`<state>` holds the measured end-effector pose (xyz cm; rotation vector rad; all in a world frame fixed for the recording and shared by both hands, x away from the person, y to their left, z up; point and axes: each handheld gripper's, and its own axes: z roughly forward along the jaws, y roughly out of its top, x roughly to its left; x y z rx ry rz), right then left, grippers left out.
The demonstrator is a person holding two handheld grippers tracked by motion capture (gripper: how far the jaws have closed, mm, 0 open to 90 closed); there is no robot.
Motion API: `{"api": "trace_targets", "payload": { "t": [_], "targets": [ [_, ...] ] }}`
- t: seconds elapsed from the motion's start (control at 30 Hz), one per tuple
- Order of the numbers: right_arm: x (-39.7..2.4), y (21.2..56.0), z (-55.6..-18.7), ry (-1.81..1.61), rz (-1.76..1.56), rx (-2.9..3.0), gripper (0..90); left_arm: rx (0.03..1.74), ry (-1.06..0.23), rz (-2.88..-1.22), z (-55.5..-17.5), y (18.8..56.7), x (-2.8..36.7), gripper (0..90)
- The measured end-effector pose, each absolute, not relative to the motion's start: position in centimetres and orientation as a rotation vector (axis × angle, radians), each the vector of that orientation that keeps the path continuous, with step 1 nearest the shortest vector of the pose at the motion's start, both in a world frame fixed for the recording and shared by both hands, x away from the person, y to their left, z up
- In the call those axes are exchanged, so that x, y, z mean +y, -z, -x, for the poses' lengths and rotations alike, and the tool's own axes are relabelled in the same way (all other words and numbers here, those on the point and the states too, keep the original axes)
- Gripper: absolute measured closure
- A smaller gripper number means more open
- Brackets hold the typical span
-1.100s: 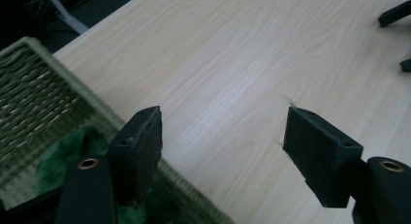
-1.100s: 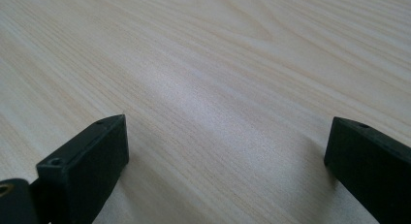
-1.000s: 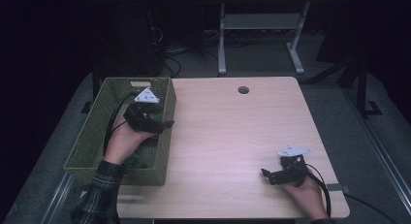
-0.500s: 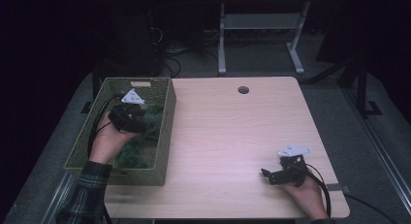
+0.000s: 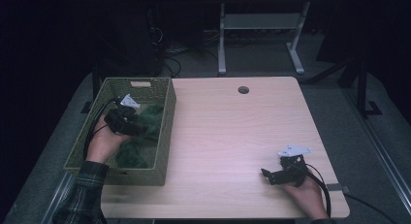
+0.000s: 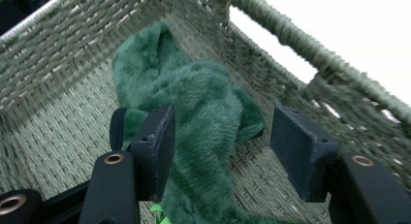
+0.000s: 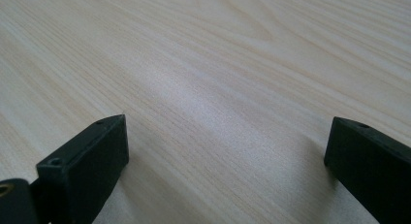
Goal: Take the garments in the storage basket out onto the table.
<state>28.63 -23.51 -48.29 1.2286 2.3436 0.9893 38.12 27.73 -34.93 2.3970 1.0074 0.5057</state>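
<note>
Left gripper: jaws spread on either side of a green plush cloth, and they have just been narrowing. One pad touches the fabric; the other stands clear of it, so nothing is clamped yet.

Green plush cloth: crumpled in a heap on the floor of a woven green basket, a fold rising between the jaws. In the high view the cloth fills the middle of the basket.

Left hand: reaching into the basket from its near end, plaid sleeve over the rim.

Basket: set on the left part of the wooden table, its right wall just beside the bare tabletop; a handle slot shows in the far wall.

Right gripper: jaws wide apart and holding nothing, poised low over bare wood. In the high view it sits near the table's front right corner, well apart from the basket.

Step in hand: by the look of it, closing on the cloth to take it out of the basket.

Next move calls for: bringing the free pad in until both pinch the raised fold, then lifting high enough to clear the basket's wall, since loose plush may slip or drag.
</note>
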Motion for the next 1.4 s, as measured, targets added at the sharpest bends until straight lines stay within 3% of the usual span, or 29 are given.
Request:
{"api": "trace_targets", "payload": {
  "t": [0.7,0.93,0.97,1.17,1.4],
  "targets": [
    [-23.5,48.3,-28.6,-0.989,-1.226,2.343,1.5,1.124,-0.470,-2.515,-39.1,38.8,28.6,42.4],
    [-23.5,48.3,-28.6,-0.989,-1.226,2.343,1.5,1.139,-0.441,-2.544,-39.4,39.7,28.6,53.9],
    [-23.5,48.3,-28.6,-0.989,-1.226,2.343,1.5,1.140,-0.424,-2.550,-39.5,39.7,28.6,61.6],
    [-23.5,48.3,-28.6,-0.989,-1.226,2.343,1.6,1.130,-0.400,-2.537,-39.4,39.4,28.6,82.0],
    [-23.5,48.3,-28.6,-0.989,-1.226,2.343,1.6,1.150,-0.380,-2.487,-39.3,38.2,29.0,84.9]
  ]
}}
